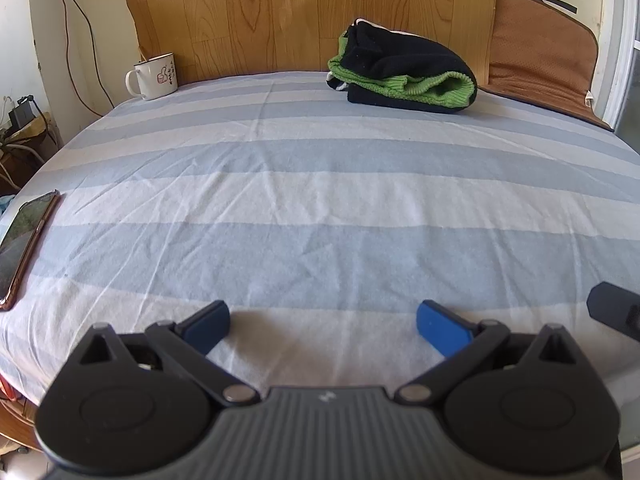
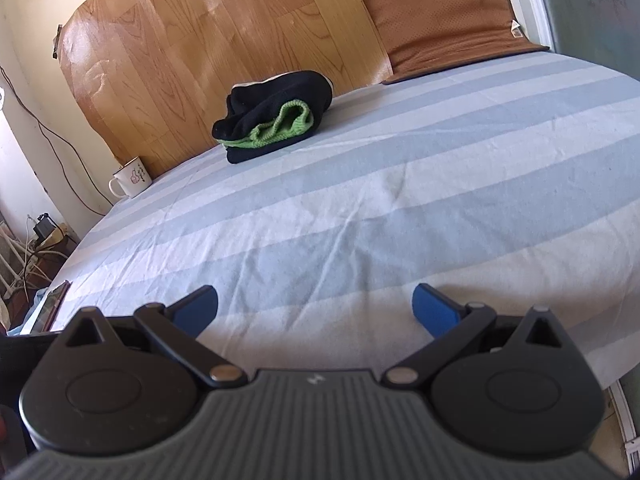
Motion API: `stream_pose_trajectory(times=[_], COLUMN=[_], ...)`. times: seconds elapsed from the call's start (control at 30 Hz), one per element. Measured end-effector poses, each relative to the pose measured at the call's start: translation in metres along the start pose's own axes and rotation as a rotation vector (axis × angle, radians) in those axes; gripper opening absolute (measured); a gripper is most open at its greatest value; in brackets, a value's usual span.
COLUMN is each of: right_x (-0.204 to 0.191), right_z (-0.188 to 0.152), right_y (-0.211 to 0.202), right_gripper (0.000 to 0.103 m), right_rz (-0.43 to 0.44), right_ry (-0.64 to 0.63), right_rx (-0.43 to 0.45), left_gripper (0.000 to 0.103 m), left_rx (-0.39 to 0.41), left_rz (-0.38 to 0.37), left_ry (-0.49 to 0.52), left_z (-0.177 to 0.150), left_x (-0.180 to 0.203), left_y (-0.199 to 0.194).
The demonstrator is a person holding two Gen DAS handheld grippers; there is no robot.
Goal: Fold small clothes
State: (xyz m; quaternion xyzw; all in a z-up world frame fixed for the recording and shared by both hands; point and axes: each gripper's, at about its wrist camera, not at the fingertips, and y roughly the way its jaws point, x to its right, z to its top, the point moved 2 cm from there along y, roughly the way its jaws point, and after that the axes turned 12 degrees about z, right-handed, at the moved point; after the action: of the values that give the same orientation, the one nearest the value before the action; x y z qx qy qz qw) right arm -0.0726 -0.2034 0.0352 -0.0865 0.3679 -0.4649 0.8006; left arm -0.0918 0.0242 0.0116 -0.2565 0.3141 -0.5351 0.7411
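Observation:
A small black and green knitted garment (image 1: 404, 70) lies folded in a bundle at the far side of the blue-and-white striped sheet (image 1: 320, 200), close to the wooden board. It also shows in the right wrist view (image 2: 272, 114). My left gripper (image 1: 322, 326) is open and empty, low over the near edge of the sheet, far from the garment. My right gripper (image 2: 316, 308) is open and empty, also over the near edge. A dark part of the right gripper (image 1: 616, 314) shows at the right edge of the left wrist view.
A white mug (image 1: 154, 76) stands at the far left corner, also in the right wrist view (image 2: 130, 180). A phone (image 1: 22, 246) lies at the left edge. A wooden board (image 1: 312, 16) and a brown cushion (image 1: 540, 52) stand behind. Cables hang at the left.

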Motion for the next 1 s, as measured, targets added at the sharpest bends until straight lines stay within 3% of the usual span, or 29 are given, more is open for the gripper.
stream_pose_trajectory(times=[1.0], right_x=[0.003], right_z=[0.0005], right_y=[-0.0015], right_gripper=[0.103], right_rz=[0.015], right_ry=[0.016], right_rx=[0.01], left_gripper=[0.103], left_rx=[0.01], left_rz=[0.0], left_ry=[0.009], left_z=[-0.0014], left_x=[0.001], left_y=[-0.0014])
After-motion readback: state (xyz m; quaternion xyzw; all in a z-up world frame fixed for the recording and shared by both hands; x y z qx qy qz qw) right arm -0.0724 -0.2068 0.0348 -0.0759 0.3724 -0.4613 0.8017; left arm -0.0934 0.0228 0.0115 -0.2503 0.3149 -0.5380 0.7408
